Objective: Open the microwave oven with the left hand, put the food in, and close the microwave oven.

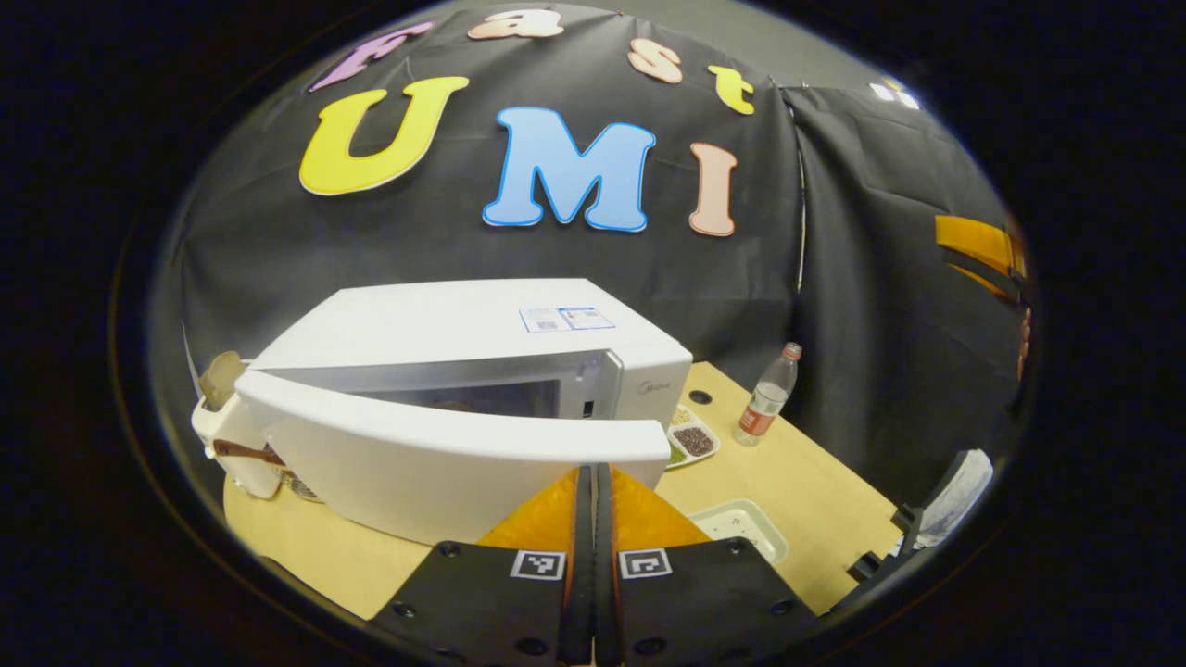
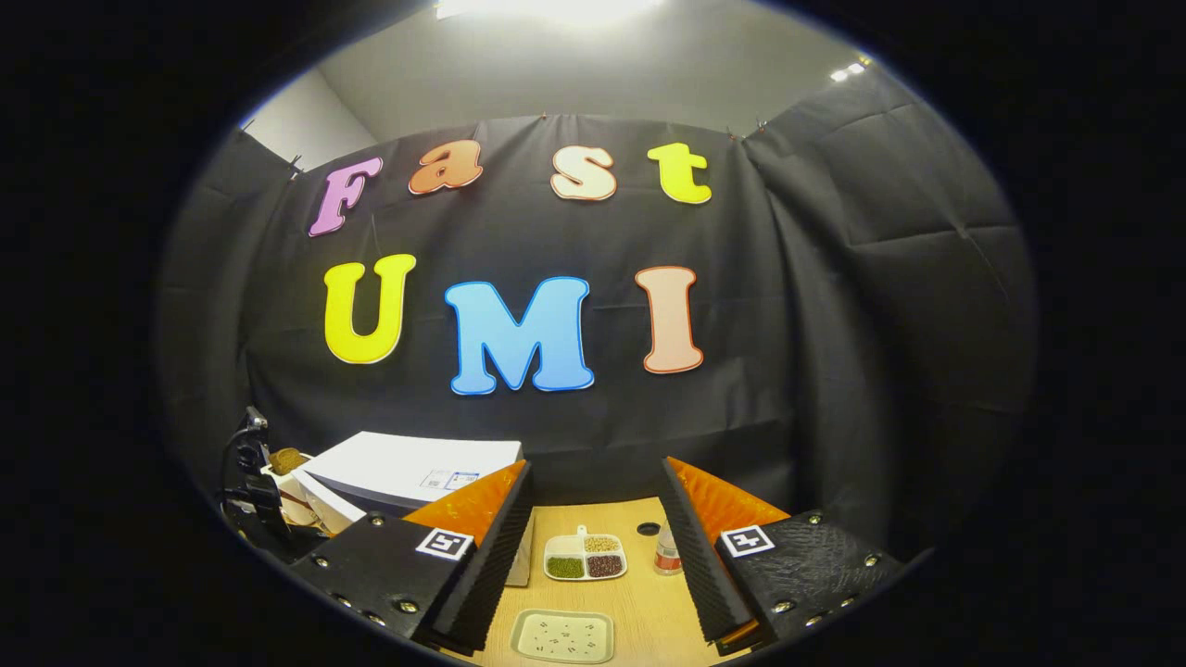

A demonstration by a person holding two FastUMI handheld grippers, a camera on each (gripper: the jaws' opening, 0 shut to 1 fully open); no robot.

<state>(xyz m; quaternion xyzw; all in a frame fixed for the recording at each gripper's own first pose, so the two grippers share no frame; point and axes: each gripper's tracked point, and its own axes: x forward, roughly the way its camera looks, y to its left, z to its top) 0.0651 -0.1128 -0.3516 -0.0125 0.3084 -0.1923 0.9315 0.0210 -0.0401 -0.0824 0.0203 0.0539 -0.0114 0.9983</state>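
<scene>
In the left gripper view, our left tongs [image 1: 593, 482] are clenched with nothing between them, their tips right at the free edge of the microwave's door [image 1: 445, 454], which hangs part-open; we judge the closed tips serve to hook or push that edge. The food tray [image 1: 690, 435] waits on the table [image 1: 815, 500] beside the microwave [image 1: 463, 343].

In the right gripper view, our right tongs [image 2: 593, 519] are released wide and empty, lined up toward the food tray [image 2: 585, 557], likely ready to fetch it. An empty dish [image 2: 562, 636] lies nearer.
</scene>
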